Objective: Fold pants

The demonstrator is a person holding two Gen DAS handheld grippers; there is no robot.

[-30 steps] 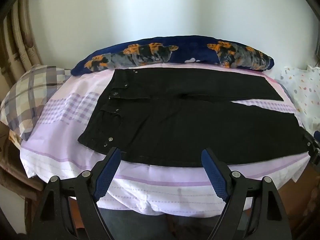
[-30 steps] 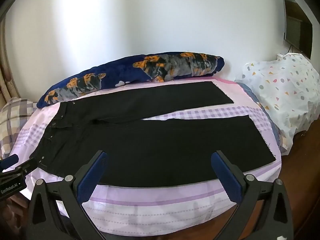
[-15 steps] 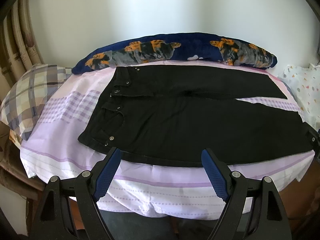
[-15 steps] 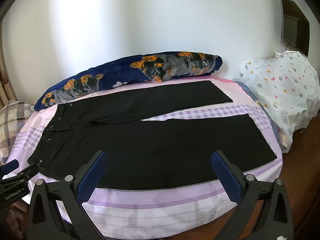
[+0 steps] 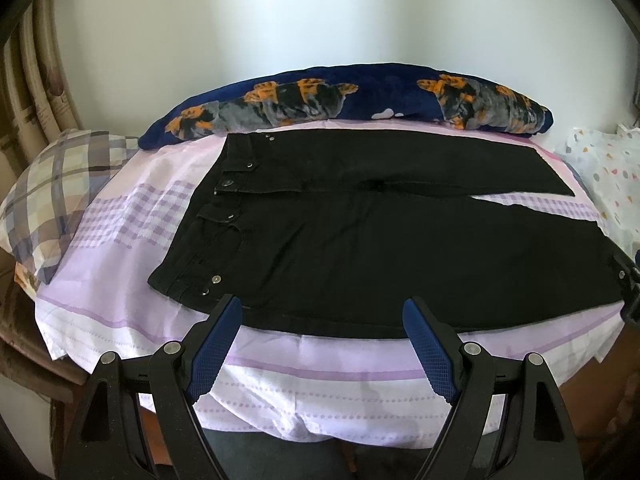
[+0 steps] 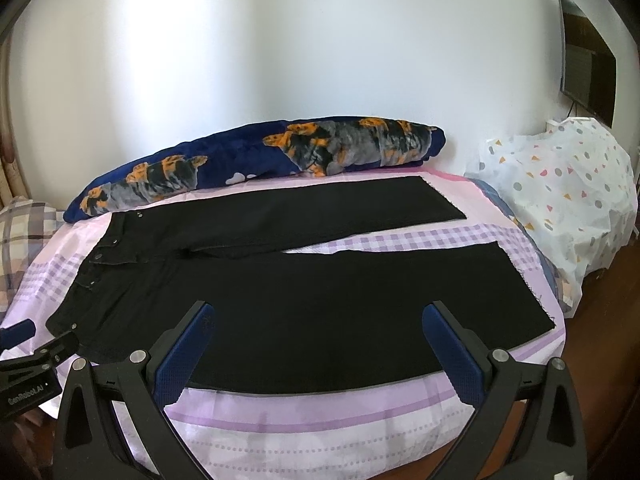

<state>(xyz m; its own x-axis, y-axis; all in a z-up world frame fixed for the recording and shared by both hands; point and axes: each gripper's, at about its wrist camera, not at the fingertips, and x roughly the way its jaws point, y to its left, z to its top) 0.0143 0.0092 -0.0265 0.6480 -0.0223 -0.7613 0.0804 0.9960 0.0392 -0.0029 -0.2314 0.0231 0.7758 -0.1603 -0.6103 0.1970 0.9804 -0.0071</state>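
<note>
Black pants (image 5: 360, 232) lie flat on the bed, waistband to the left and both legs spread apart toward the right. In the right wrist view the pants (image 6: 320, 304) show their two leg hems at the right. My left gripper (image 5: 320, 308) hovers open over the near edge of the pants by the waist, nothing between its blue pads. My right gripper (image 6: 318, 312) is open too, above the near leg's lower edge. The left gripper's body (image 6: 28, 372) shows at the left edge of the right wrist view.
A pink and purple checked sheet (image 5: 120, 272) covers the bed. A navy pillow with orange tiger print (image 5: 340, 100) lies along the wall. A plaid pillow (image 5: 52, 184) sits at the left. A white dotted cover (image 6: 560, 200) heaps at the right, below a wall screen (image 6: 588, 76).
Both grippers have drifted slightly, with the views tilting a little upward; the pants sit a bit lower and closer. Both grippers stay open and the pants have not moved.
</note>
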